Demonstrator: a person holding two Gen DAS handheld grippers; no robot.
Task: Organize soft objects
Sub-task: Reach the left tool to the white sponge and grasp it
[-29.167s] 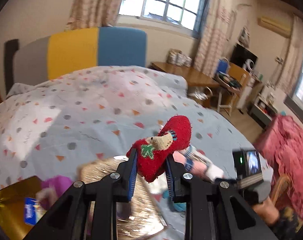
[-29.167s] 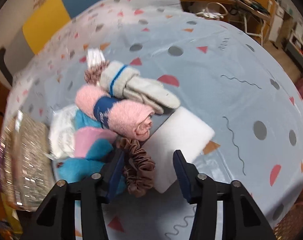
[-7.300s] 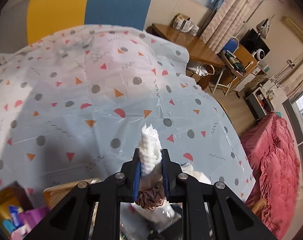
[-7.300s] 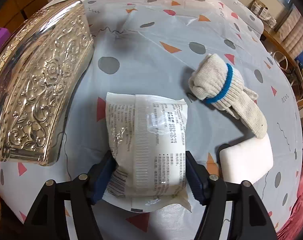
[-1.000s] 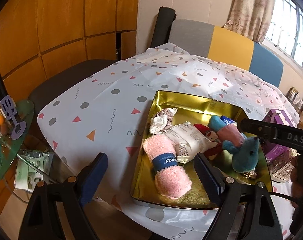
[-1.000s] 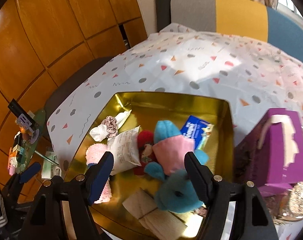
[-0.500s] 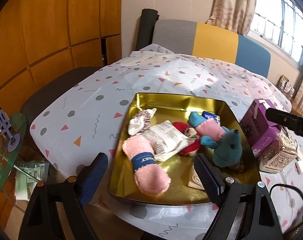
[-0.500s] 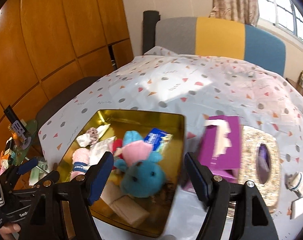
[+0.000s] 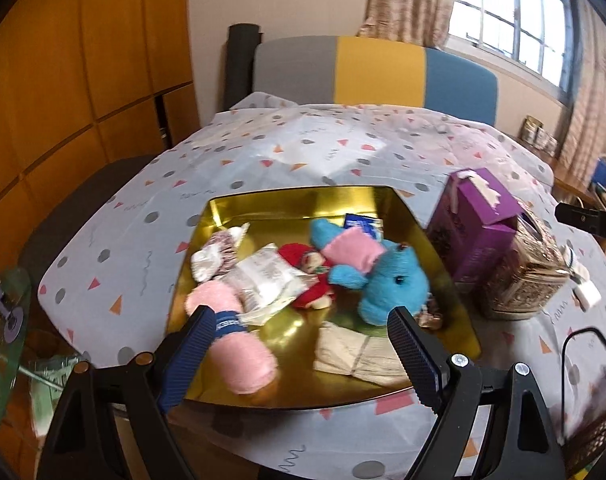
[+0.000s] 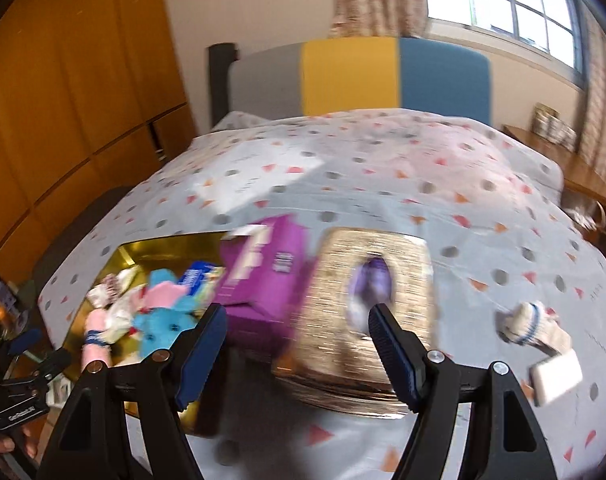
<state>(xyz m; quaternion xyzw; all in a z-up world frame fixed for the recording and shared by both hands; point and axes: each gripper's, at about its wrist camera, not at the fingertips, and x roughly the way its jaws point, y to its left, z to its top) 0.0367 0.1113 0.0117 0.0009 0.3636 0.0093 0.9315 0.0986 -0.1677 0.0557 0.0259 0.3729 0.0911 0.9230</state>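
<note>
Both hand-held grippers, left and right, hang spread apart and empty; the gold tray of soft toys lies just beyond the left, a rolled sock right of the right one.

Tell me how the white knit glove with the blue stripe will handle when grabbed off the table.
The white knit glove looks like limp fabric, so it will probably sag and dangle rather than hold shape. It lies crumpled on the tablecloth, so it likely won't roll. Being knit, it should grip well and seems light; the right tongs, now wide open, may need to close nearly fully.
</note>
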